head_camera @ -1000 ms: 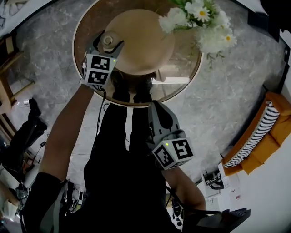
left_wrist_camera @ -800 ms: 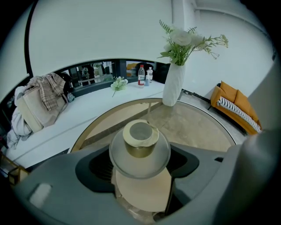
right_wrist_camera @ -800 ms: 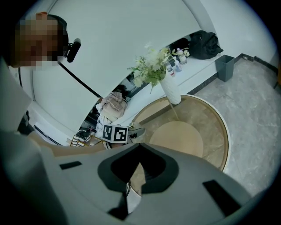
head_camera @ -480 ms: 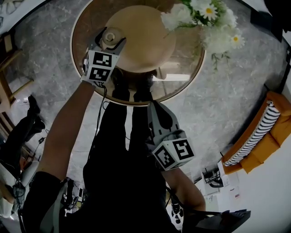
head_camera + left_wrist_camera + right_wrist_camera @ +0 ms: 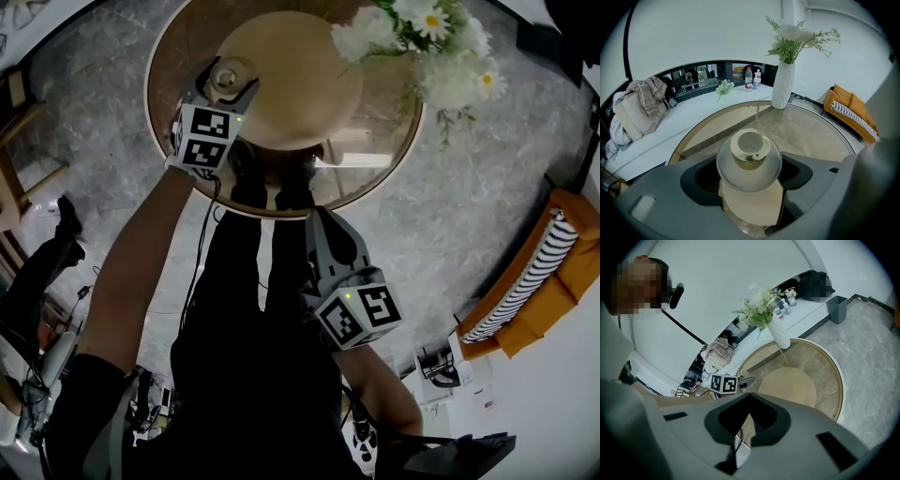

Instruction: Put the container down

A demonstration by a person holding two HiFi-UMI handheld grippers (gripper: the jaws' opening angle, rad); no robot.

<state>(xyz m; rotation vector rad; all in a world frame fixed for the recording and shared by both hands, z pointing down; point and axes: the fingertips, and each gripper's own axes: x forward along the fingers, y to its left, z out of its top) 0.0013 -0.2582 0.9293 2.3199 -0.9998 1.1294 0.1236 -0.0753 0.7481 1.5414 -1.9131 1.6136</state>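
— What is seen nearest the person?

— The right gripper [image 5: 324,225] is held low beside the legs, off the bench [image 5: 394,159]. Its jaws are pressed together, and nothing is caught between them.

— And where is the container [image 5: 749,161] found?

— The container, of clear glass with a lid, is pinched between the jaws of the left gripper [image 5: 225,84], which is held out over the near-left part of the round glass-topped bench. It is gripped by its body and kept upright, with the domed lid [image 5: 749,157] and its pale knob standing clear above the jaws. It is placed over the left edge of a round tan disc [image 5: 300,84]. Whether its base touches the disc cannot be told.

— What is seen beyond it?

— A white vase [image 5: 783,86] of white flowers [image 5: 422,37] is set at the far side of the bench, well apart from the container. An orange sofa [image 5: 562,291] with a striped cushion is seen on the floor to the right.
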